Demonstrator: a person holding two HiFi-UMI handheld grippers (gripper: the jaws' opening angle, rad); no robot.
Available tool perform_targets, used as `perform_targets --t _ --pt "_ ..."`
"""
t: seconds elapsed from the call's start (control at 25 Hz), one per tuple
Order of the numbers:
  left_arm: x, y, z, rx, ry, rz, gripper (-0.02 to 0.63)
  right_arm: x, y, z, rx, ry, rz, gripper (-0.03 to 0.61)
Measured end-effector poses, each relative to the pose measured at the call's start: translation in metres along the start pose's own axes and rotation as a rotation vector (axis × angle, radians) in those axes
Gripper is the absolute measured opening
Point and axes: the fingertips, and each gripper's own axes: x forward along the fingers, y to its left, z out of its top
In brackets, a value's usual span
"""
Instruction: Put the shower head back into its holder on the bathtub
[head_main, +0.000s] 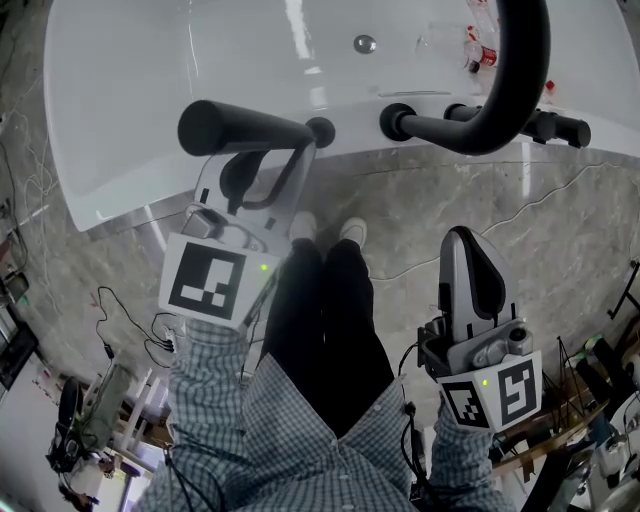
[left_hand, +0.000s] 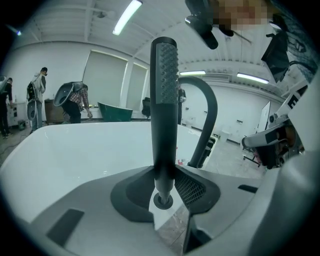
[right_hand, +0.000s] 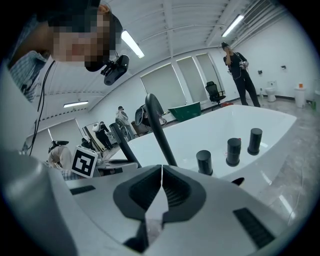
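Note:
The black stick-shaped shower head (head_main: 245, 128) lies across the white bathtub's rim (head_main: 130, 190), and my left gripper (head_main: 262, 170) is shut on its handle. In the left gripper view the shower head (left_hand: 166, 95) stands straight up between the jaws of my left gripper (left_hand: 165, 176). Its narrow lower end meets the round black holder (left_hand: 163, 201). From the head view that holder (head_main: 321, 131) sits just right of the handle's end. My right gripper (head_main: 467, 262) hangs shut and empty over the floor, away from the tub; its jaws (right_hand: 161, 172) touch each other.
A black arched faucet spout (head_main: 500, 100) rises from the rim right of the holder, with black knobs (head_main: 548, 125) beside it. The spout (right_hand: 159, 131) and three knobs (right_hand: 233, 150) show ahead of the right gripper. Marble floor (head_main: 440, 200), cables and several people surround the tub.

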Motion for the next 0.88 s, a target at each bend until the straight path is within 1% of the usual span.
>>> perform_targets --t 0.16,0.4,0.56,0.88 --pt "0.01 0.0 -0.009 0.013 0.017 0.0 0.12 -0.001 -0.005 0.0 0.005 0.0 -0.008 0.018" --pt "0.025 -0.002 -0.029 0.071 0.074 -0.011 0.12 -0.001 -0.016 -0.007 0.025 0.013 -0.023 0.018" --pt "0.035 -0.003 -0.036 0.086 0.083 -0.019 0.12 0.0 -0.019 -0.011 0.058 0.016 -0.025 0.018" --pt "0.045 -0.003 -0.055 0.141 0.123 -0.031 0.12 -0.002 -0.024 -0.02 0.057 0.037 -0.042 0.018"
